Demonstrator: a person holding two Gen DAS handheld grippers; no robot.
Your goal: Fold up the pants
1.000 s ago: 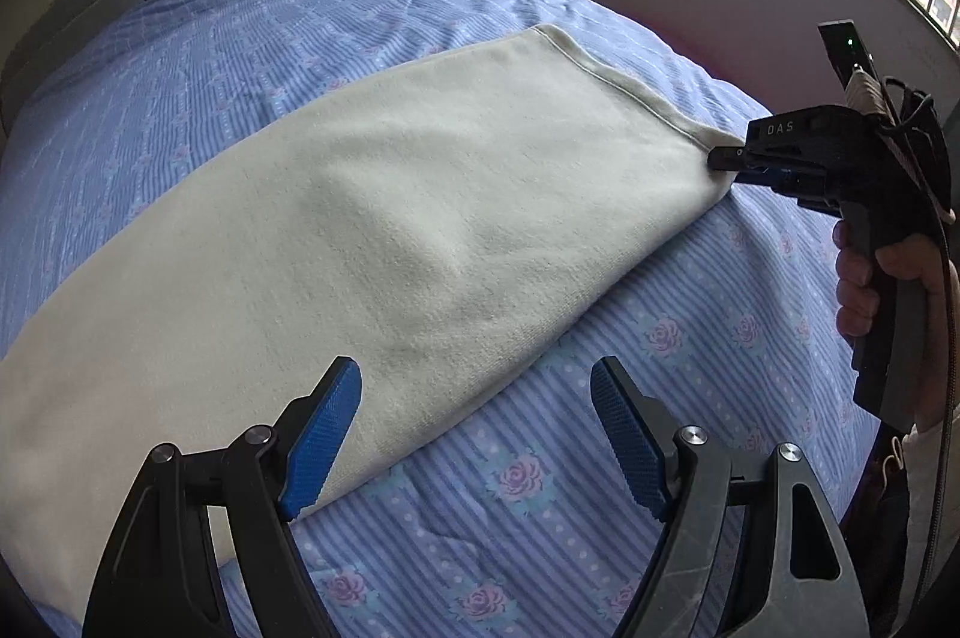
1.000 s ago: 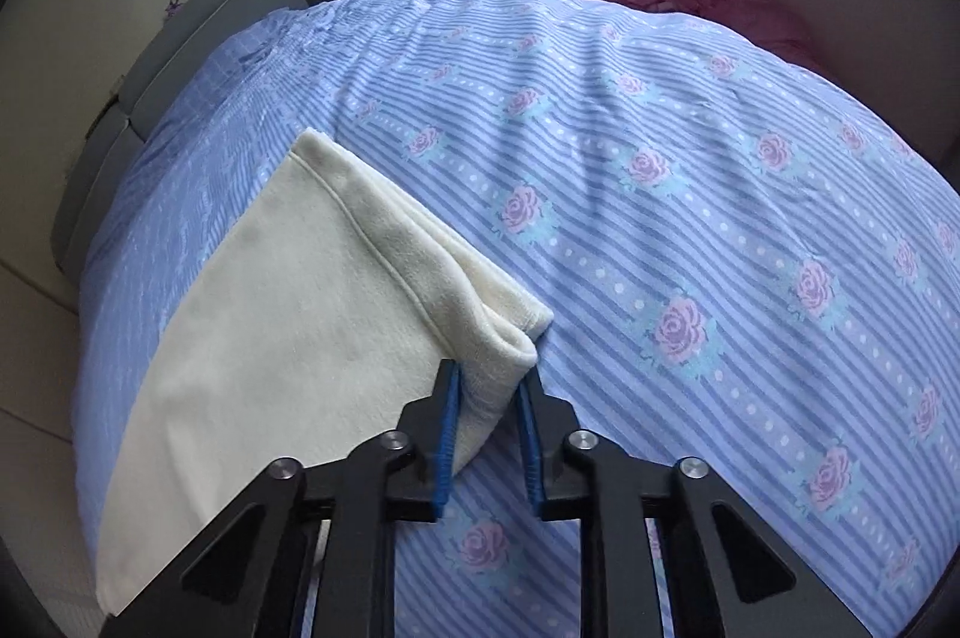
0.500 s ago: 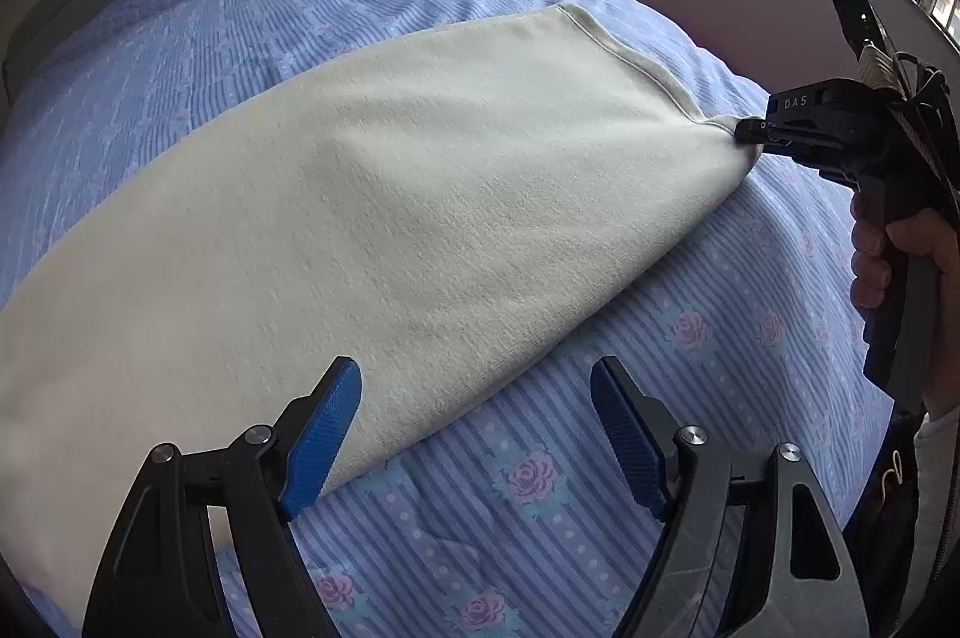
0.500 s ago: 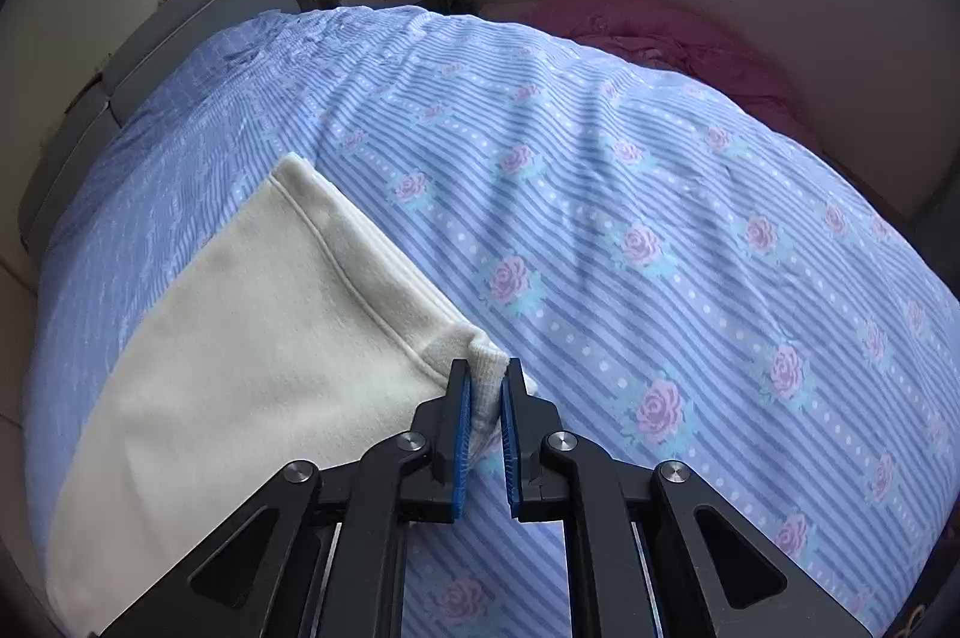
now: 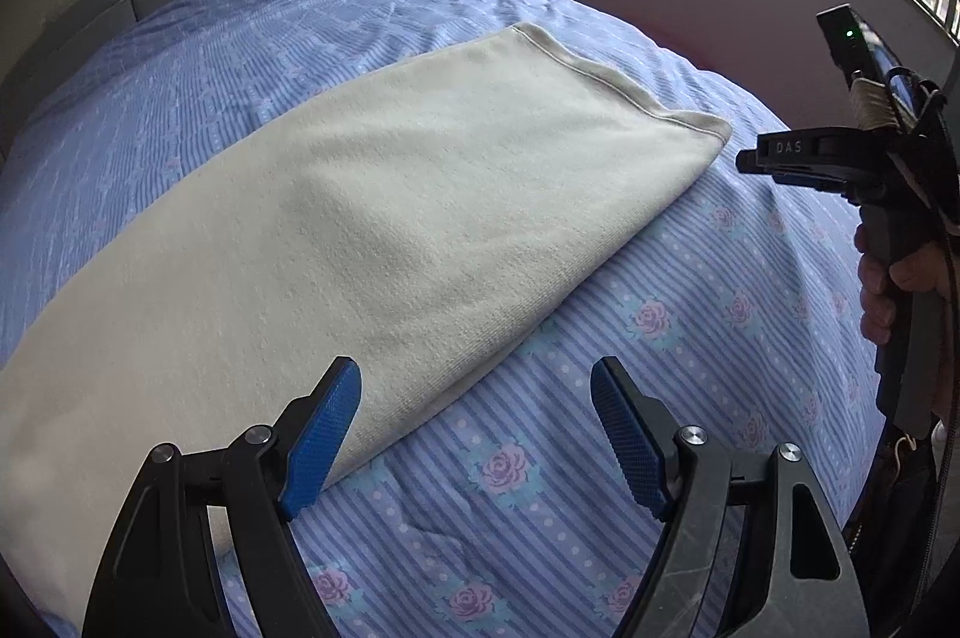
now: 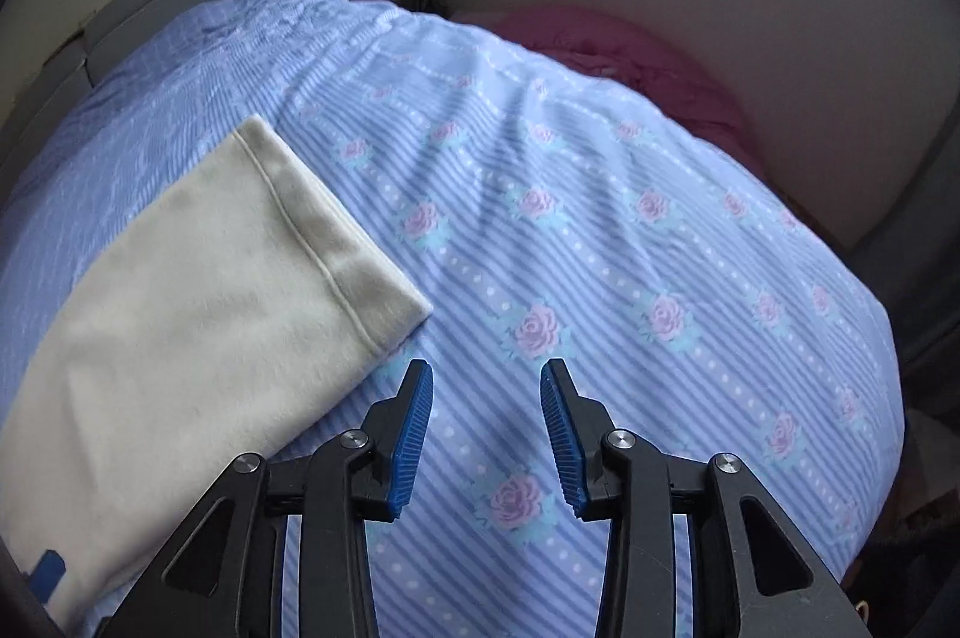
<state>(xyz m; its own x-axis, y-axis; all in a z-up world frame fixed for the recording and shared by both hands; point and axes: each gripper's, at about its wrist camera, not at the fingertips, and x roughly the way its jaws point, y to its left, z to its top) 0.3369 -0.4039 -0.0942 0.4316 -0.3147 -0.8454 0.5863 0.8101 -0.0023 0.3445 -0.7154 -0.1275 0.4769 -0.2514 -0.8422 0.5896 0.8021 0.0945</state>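
Right wrist | pants (image 6: 198,302) left of spread fingers (image 6: 414,434), apart

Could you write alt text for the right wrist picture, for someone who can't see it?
Open right gripper with blue fingers hovers over a blue floral bedsheet, holding nothing. Cream pants lie flat at left, hem corner just beyond the fingers.

pants (image 5: 384,230) cream, plain. bed (image 6: 600,278) sheet blue striped w/ pink roses (white dots between). tool pads (image 6: 414,434) blue, frames black. pink bedding (image 6: 630,56) behind.
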